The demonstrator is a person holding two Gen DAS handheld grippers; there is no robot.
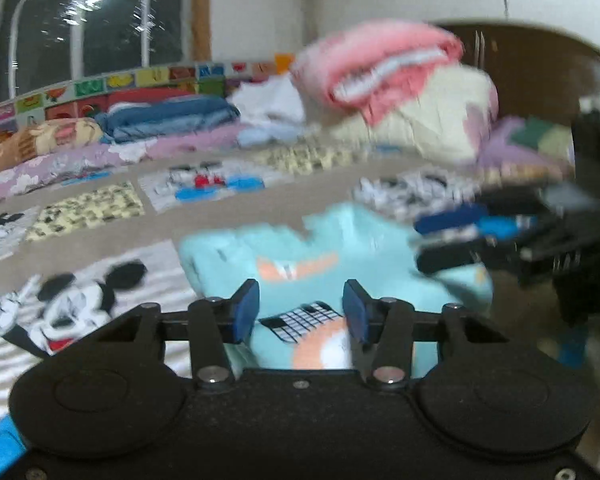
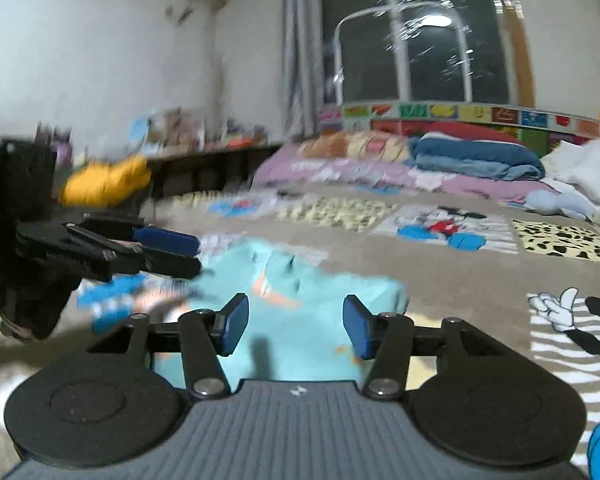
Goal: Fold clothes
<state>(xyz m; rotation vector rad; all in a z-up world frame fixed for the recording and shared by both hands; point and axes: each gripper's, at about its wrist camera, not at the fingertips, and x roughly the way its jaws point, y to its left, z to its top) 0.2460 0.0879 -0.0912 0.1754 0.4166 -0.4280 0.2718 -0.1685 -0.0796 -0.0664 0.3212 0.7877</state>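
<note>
A light turquoise garment (image 1: 340, 248) with an orange, white and black-grid print lies partly folded on the bed, also in the right wrist view (image 2: 340, 288). My left gripper (image 1: 300, 312) hovers just over its near edge, blue pads apart, with nothing pinched between them. My right gripper (image 2: 296, 326) is likewise open above the garment's near side, its pads free of the cloth. Each gripper shows in the other's view: the right gripper (image 1: 424, 242) reaches in sideways from the right, the left gripper (image 2: 198, 254) from the left, both blurred at the garment's edges.
The bedspread (image 1: 80, 300) is beige with cartoon-mouse panels. At the back lie a pink blanket (image 1: 380, 64) on a cream pillow (image 1: 432, 120), a folded blue quilt (image 1: 172, 118) and white clothes (image 1: 272, 100). A dark headboard (image 1: 540, 68) stands right. A yellow garment (image 2: 104, 184) lies far left.
</note>
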